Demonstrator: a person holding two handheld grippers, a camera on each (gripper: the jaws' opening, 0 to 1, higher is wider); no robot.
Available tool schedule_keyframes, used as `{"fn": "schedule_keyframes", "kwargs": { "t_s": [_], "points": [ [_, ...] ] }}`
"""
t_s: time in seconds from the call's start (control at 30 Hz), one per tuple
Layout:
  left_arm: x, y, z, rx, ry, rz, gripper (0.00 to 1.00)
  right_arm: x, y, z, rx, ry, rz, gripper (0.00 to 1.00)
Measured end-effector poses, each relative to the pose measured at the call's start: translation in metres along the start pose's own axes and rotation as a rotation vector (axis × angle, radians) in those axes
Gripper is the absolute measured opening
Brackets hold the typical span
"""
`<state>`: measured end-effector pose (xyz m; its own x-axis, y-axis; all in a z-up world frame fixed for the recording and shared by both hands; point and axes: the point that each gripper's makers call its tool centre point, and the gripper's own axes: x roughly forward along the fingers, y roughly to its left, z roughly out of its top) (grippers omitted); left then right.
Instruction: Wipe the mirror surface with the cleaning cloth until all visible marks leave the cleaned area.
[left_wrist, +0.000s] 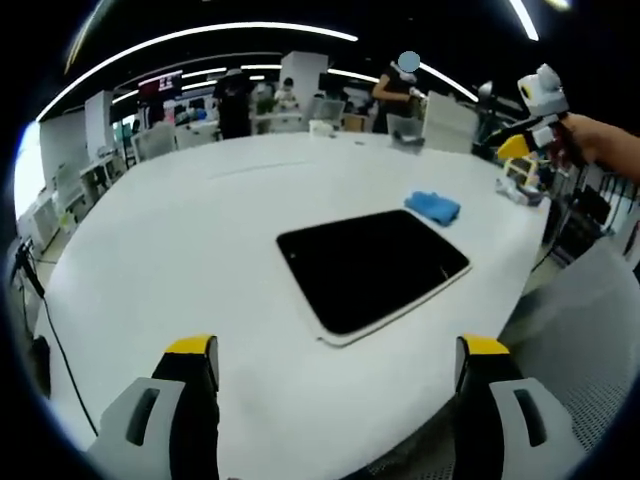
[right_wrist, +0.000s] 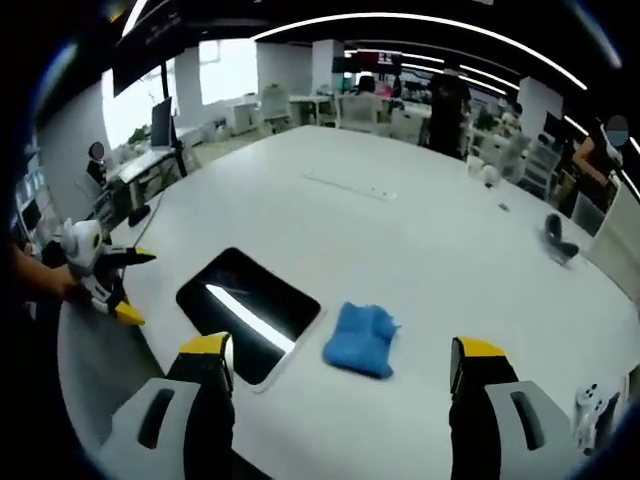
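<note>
Left gripper (left_wrist: 338, 365): jaws spread wide apart, yellow-tipped, rising from the bottom of the left gripper view, nothing between them. Right gripper (right_wrist: 340, 362): jaws likewise wide apart, yellow-tipped, nothing held. Right gripper also seen at the upper right of the left gripper view, gripped by a hand (left_wrist: 600, 140). Left gripper also seen at the left of the right gripper view, held by a hand (right_wrist: 40, 280).

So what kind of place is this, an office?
Probably an open-plan office or lab: a big white table holding a mirror and blue cloth, desks with monitors along the window side, and people standing in the background.
</note>
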<state>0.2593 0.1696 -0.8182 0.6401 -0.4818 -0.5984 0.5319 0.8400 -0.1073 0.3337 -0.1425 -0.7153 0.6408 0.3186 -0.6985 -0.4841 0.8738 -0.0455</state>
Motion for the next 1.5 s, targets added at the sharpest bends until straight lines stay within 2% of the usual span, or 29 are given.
{"fn": "schedule_keyframes", "kwargs": {
  "t_s": [0.07, 0.17, 0.33, 0.4, 0.43, 0.47, 0.53, 0.6, 0.8, 0.9, 1.0, 1.1, 1.17, 1.33, 1.5],
  "points": [
    [0.000, -0.002, -0.002, -0.013, 0.006, -0.009, 0.99, 0.004, 0.000, 0.003, 0.005, 0.009, 0.010, 0.87],
    [0.002, -0.006, -0.002, 0.009, 0.013, -0.027, 0.99, 0.009, -0.003, 0.005, -0.004, 0.025, 0.005, 0.78],
    [0.001, -0.005, -0.002, -0.002, 0.011, -0.025, 0.99, 0.020, -0.005, 0.007, -0.014, 0.046, 0.015, 0.74],
    [0.001, -0.005, -0.002, -0.004, 0.009, -0.024, 0.98, 0.027, -0.017, 0.017, -0.026, -0.014, -0.045, 0.75],
    [0.001, -0.005, -0.002, -0.002, 0.009, -0.025, 0.98, 0.029, -0.020, 0.018, -0.019, -0.018, -0.054, 0.75],
    [0.001, -0.005, -0.002, -0.002, 0.009, -0.026, 0.98, 0.032, -0.020, 0.017, -0.014, -0.009, -0.045, 0.73],
    [0.001, -0.005, -0.001, -0.006, 0.005, -0.024, 0.98, 0.038, -0.021, 0.022, -0.022, -0.054, -0.035, 0.72],
    [0.001, -0.004, -0.001, -0.008, 0.004, -0.023, 0.98, 0.043, -0.021, 0.020, -0.009, -0.046, -0.034, 0.71],
    [0.001, -0.005, -0.002, -0.010, 0.007, -0.028, 0.98, 0.064, -0.020, -0.002, 0.034, 0.036, -0.032, 0.68],
    [0.001, -0.005, -0.002, -0.010, 0.009, -0.027, 0.98, 0.071, -0.020, -0.017, 0.085, 0.100, -0.029, 0.57],
    [0.001, -0.005, -0.002, -0.014, 0.007, -0.030, 0.97, 0.083, -0.025, -0.022, 0.075, 0.092, -0.035, 0.62],
    [0.002, -0.005, -0.003, -0.014, 0.009, -0.033, 0.97, 0.091, -0.026, -0.029, 0.075, 0.117, -0.035, 0.58],
    [0.003, -0.005, -0.003, -0.014, 0.009, -0.035, 0.97, 0.101, -0.031, -0.033, 0.063, 0.110, -0.050, 0.53],
    [0.002, -0.003, -0.002, 0.003, 0.003, -0.019, 0.97, 0.119, -0.032, -0.040, 0.055, 0.117, -0.054, 0.31],
    [0.002, -0.004, -0.002, -0.001, 0.007, -0.025, 0.97, 0.130, -0.026, -0.050, 0.129, 0.137, -0.038, 0.27]
  ]
}}
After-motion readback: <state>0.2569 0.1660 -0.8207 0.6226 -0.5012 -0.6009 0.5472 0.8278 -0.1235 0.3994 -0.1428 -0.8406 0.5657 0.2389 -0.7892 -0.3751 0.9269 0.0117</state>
